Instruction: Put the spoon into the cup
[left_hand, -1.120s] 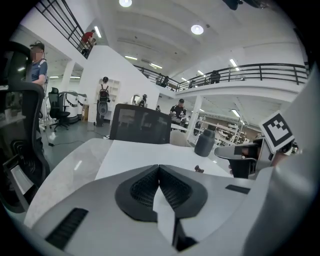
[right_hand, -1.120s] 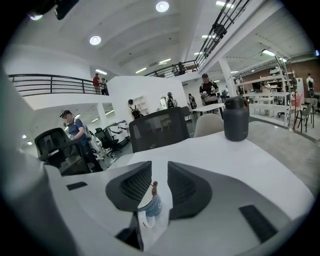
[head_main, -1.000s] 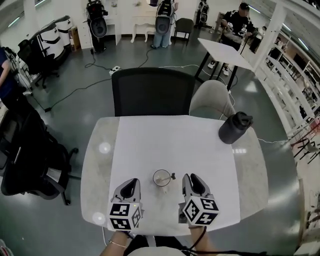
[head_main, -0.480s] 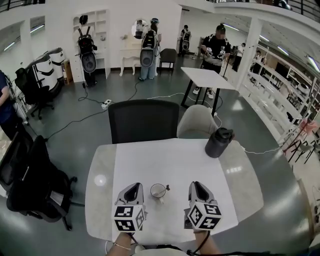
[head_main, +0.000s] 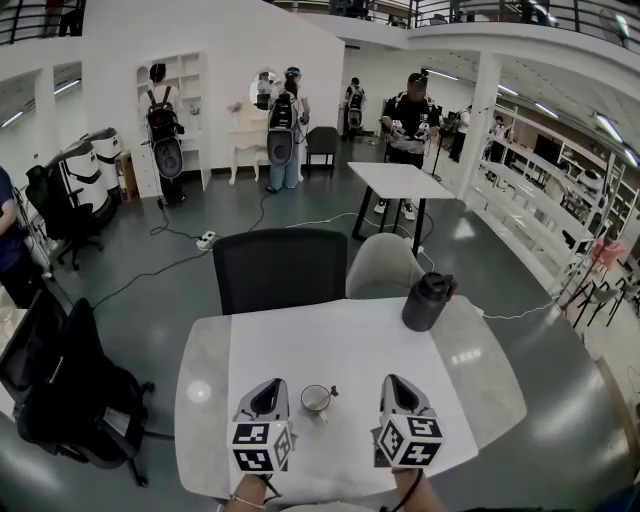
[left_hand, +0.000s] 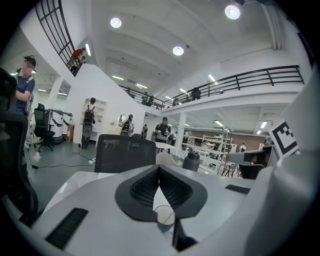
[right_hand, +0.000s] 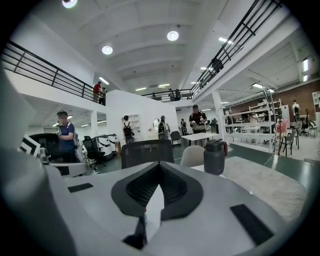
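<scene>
With the spoon (head_main: 334, 392) apparently leaning in the cup (head_main: 316, 400) on the bench (head_main: 482, 372), left claw (head_main: 271, 386) and right claw (head_main: 394, 382) flank it clenched and empty, so draw them away straight without nudging the cup.

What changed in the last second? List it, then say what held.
Nothing on the table visibly moved; only the head view tipped up, taking in more of the room. Nothing was gripped or released. The left gripper and right gripper flank the cup as before, jaws together and empty. The spoon stays in the cup, the bottle at the far right.
</scene>
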